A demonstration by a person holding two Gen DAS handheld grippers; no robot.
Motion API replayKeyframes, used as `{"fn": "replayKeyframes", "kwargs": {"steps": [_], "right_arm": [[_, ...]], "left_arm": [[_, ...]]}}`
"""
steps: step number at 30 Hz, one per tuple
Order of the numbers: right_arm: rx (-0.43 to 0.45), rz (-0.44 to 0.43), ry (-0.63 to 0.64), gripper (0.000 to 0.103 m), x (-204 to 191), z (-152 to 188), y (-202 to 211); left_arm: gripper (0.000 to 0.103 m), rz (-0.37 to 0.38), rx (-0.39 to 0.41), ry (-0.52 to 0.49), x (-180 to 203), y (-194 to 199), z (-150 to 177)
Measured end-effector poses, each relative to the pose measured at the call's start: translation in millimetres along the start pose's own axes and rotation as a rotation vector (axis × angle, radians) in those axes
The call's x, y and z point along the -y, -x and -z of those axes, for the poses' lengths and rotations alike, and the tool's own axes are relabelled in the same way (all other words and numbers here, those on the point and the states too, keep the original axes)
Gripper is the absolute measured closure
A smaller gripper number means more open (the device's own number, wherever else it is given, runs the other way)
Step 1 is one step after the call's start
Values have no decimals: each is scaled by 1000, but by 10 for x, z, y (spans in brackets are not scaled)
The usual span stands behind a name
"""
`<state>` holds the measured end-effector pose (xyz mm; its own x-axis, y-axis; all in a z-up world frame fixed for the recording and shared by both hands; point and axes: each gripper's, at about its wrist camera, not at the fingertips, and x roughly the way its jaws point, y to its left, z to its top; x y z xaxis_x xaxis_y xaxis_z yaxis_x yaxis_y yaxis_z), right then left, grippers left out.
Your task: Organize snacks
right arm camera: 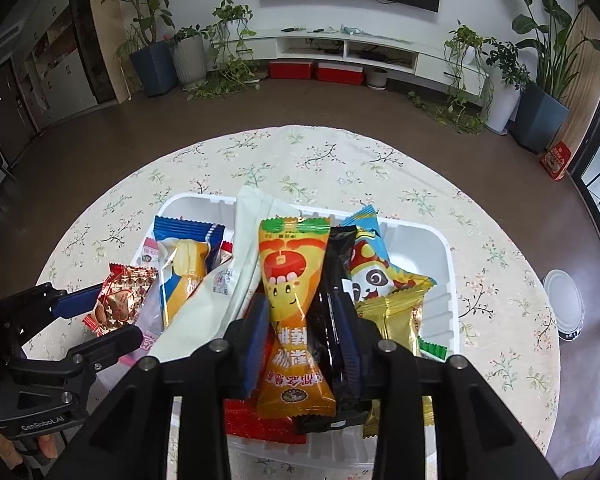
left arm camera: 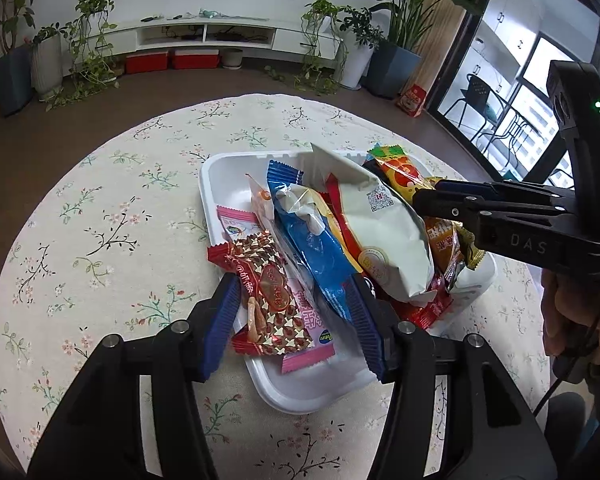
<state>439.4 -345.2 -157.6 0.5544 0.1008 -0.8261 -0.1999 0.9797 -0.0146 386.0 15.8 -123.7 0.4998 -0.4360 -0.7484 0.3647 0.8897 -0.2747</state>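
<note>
One orange snack packet lengthwise between the right tongs, green end away.

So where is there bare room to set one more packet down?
Bare tray floor at its far right corner, behind the panda packet. The tablecloth left of the tray is open. The tray's middle and near end are piled up.

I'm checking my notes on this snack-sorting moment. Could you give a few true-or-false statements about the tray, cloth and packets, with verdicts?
1. The white tray sits on the tablecloth. True.
2. The tablecloth is plain blue. False: it is pale with a flower print.
3. An orange packet lies between the fingers of the right hand-held gripper. True.
4. The panda packet lies on the cloth outside the tray. False: it is in the tray.
</note>
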Motion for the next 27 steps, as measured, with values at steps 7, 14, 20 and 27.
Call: {"fn": "replayKeyframes", "kwargs": {"steps": [7, 14, 20, 27], "right_arm": [[12, 0, -11, 60, 12, -3, 31], [20, 0, -15, 46, 5, -3, 49], [41, 3, -48, 26, 74, 37, 130], [117, -24, -126, 18, 228, 269, 527]], "left_arm": [[38, -7, 17, 1, -17, 31, 48], [27, -23, 35, 13, -21, 47, 36], [10, -64, 79, 11, -1, 245, 103], [0, -113, 162, 51, 100, 710, 309]]}}
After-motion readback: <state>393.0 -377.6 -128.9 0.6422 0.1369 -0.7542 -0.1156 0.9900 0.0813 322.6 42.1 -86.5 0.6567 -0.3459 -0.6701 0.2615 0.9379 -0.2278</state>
